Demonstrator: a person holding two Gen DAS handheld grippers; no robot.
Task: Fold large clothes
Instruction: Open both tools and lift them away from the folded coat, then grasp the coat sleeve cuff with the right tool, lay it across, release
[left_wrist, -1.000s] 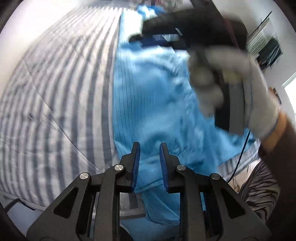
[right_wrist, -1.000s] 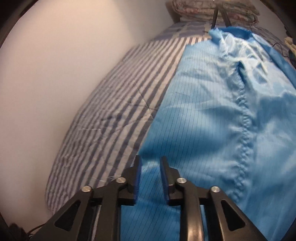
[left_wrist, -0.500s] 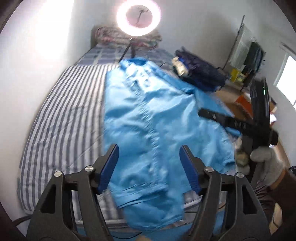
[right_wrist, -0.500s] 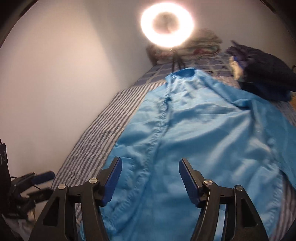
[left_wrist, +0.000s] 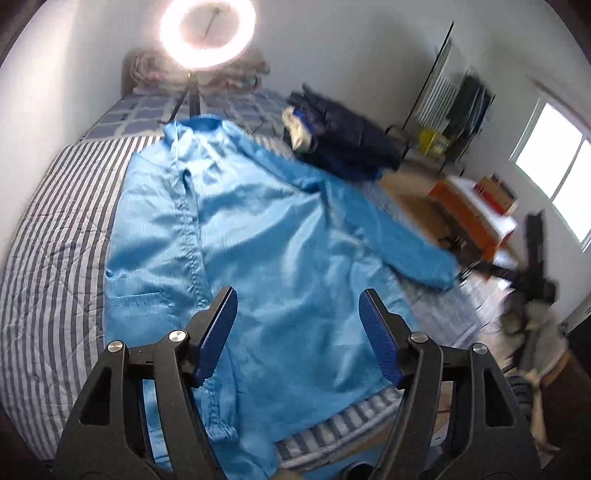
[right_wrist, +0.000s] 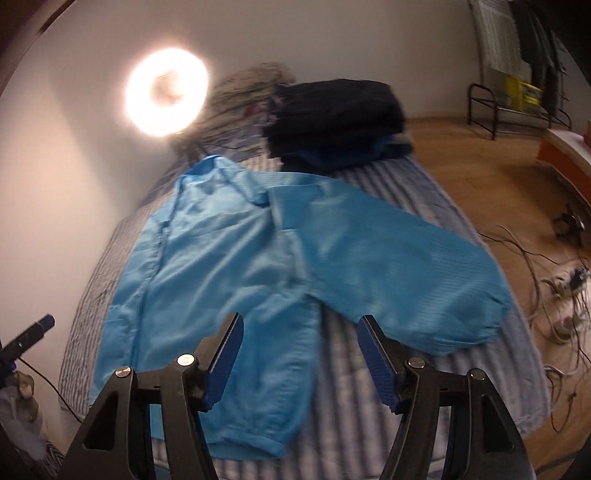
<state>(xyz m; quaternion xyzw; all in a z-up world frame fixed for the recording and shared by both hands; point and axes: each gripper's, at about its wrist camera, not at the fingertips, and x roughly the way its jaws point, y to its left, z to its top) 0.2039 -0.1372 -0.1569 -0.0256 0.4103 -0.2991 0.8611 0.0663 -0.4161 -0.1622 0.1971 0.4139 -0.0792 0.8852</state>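
A light blue jacket (left_wrist: 236, 236) lies spread front up on the striped bed (left_wrist: 55, 236), collar towards the far end. Its one visible sleeve (right_wrist: 406, 277) stretches out to the right across the cover. My left gripper (left_wrist: 297, 295) hovers above the jacket's lower half, open, with nothing between its blue pads. My right gripper (right_wrist: 301, 319) hangs open and empty over the hem, near where the sleeve meets the body. In the left wrist view the right gripper (left_wrist: 532, 258) shows blurred at the far right, held by a gloved hand (left_wrist: 535, 321).
A lit ring light (left_wrist: 207, 33) stands at the head of the bed, in front of folded bedding. A pile of dark clothes (right_wrist: 336, 122) lies at the far right of the bed. A wall runs along the left. Cables (right_wrist: 554, 288) lie on the wooden floor at the right.
Both grippers went from nearly shut, low over the blue cloth, to wide open. Both drew back and up, so the whole jacket shows; the right one swung far to the right.
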